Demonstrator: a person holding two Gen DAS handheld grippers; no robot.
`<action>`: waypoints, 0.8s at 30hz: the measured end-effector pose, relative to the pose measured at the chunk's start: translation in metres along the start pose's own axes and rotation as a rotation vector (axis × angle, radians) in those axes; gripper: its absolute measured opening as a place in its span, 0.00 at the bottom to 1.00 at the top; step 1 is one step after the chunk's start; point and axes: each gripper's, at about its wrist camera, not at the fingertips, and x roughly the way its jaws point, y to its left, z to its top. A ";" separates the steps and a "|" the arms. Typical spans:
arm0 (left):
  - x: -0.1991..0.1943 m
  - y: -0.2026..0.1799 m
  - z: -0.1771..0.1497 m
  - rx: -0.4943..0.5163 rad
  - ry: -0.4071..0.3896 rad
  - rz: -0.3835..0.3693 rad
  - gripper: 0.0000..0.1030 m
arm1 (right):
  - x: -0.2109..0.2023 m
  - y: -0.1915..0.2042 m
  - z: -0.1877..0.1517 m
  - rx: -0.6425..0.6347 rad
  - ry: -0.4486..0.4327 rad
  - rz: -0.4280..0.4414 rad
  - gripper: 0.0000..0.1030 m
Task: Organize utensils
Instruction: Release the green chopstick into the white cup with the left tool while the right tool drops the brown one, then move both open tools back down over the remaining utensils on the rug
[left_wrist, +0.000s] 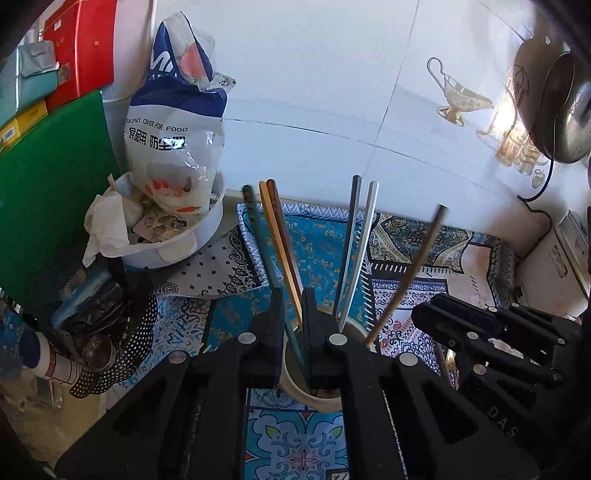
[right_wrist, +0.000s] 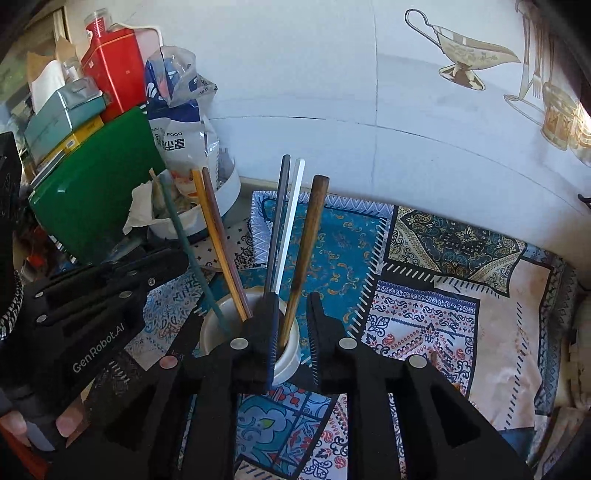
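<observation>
Left jaws: the left gripper (left_wrist: 291, 321) has its jaws nearly closed, with the dark green chopstick (left_wrist: 264, 254) running down between them; whether the pads press on it cannot be told from the wrist view.
Right jaws: the right gripper (right_wrist: 293, 325) has its jaws parted by a clear gap. The brown wooden chopstick (right_wrist: 306, 251) passes through that gap, and the pads do not appear to press on it.
Holder: a round white ceramic cup (right_wrist: 291, 363) stands on the patterned blue cloth (right_wrist: 332, 240) covering the table, directly below both grippers.
Contents: six chopsticks stand tilted in the cup: the dark green one, a yellow and a reddish-brown pair (right_wrist: 214, 236), a dark grey and a white pair (right_wrist: 286, 218), and the brown wooden one.
Done: judged from this layout, all visible chopsticks are already inside the cup.
Left: the green chopstick is probably not yet let go. No loose utensil shows on the cloth, so little appears to remain.
Surroundings: a white bowl (left_wrist: 207, 229) holding a printed plastic bag (left_wrist: 173, 122) sits at the far left, well apart from the cup.
</observation>
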 end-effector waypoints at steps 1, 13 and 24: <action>-0.004 -0.002 0.000 0.007 0.001 0.006 0.05 | -0.004 -0.001 0.000 -0.004 -0.004 -0.001 0.20; -0.047 -0.036 0.002 0.074 -0.041 0.013 0.25 | -0.062 -0.026 -0.010 -0.020 -0.062 -0.061 0.33; -0.037 -0.099 -0.008 0.143 -0.011 -0.048 0.43 | -0.094 -0.083 -0.036 0.052 -0.061 -0.153 0.35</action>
